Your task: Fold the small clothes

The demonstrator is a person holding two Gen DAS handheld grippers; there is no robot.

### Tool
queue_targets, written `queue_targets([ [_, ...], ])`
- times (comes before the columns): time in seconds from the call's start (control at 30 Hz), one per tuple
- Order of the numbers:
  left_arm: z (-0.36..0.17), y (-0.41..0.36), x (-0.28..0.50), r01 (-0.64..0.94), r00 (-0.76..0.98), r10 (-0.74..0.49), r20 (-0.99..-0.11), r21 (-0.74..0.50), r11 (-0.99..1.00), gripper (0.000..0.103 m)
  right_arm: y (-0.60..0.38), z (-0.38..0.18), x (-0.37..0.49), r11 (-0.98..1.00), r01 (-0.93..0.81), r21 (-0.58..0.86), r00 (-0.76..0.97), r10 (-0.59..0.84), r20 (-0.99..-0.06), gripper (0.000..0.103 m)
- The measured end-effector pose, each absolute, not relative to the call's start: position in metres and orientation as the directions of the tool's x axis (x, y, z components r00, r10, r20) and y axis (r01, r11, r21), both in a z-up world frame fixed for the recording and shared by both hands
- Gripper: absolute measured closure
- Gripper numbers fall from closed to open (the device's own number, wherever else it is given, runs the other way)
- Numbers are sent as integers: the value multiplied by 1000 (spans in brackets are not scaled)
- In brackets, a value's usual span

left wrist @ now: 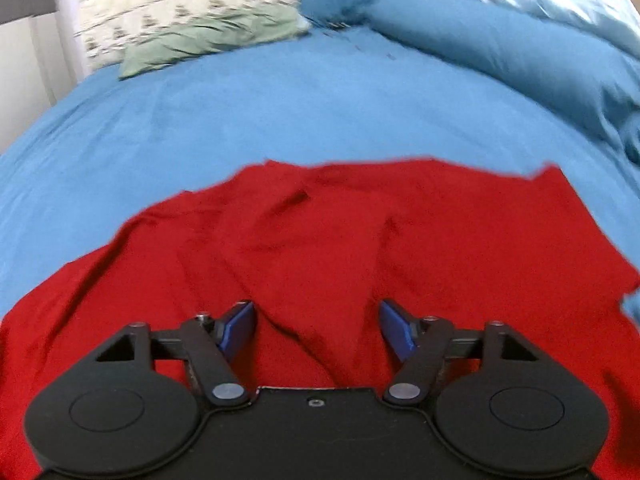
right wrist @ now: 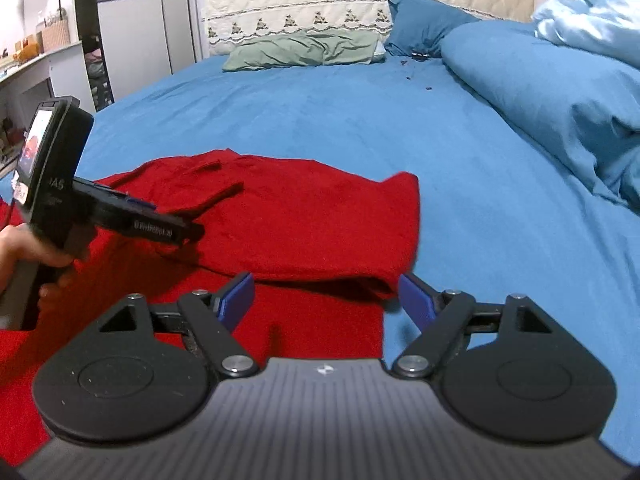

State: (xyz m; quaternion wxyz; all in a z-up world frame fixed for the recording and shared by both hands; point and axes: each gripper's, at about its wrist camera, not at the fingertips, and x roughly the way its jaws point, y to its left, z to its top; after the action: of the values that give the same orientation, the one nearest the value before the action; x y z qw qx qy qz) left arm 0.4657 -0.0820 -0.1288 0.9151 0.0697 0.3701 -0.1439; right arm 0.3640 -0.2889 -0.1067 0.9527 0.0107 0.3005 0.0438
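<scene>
**Red garment half folded, both tongs spread and empty**

The red garment point(left wrist: 320, 248) lies flat on the blue sheet point(left wrist: 240, 120), directly under and ahead of both my tongs. I judge it is spread there so that its edges can be lifted and laid over.

My left tongs point(left wrist: 316, 330) stand spread above the middle of the cloth. A raised crease runs between the pads, but they do not press on it. My right tongs point(right wrist: 326, 300) stand wide, straddling the garment's right edge, with nothing pinched. One flap already lies over the lower layer just ahead of them; I judge a first fold is made and the next grip is due.

The left view shows only cloth, sheet and the far pillows point(left wrist: 208, 36). The right view adds the folded flap's free corner, the hand point(right wrist: 24, 252) gripping the left tool to my left, and shelves point(right wrist: 36, 64) beyond it.
</scene>
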Motion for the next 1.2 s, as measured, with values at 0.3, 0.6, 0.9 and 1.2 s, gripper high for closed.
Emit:
queue_targets([
  [0.3,-129,-18,463,101,703,-190,-686,-168,981,45,-303,-121,357,994,-27,102,813,81,-577,8],
  [0.6,-133,-15,458,149,719,-305,-625,-289,946,47,-311,-126,354,992,-8,128,807,83,-585,8],
  [0.9,-126,-51,471,259,746,-273,-608,-113,959,53,-311,-125,353,992,-5,122,809,76,-583,8],
  [1.2,-138,-75,496,321,712,-223,-666,27,947,92,-309,-126,355,991,-27,129,812,98,-576,8],
])
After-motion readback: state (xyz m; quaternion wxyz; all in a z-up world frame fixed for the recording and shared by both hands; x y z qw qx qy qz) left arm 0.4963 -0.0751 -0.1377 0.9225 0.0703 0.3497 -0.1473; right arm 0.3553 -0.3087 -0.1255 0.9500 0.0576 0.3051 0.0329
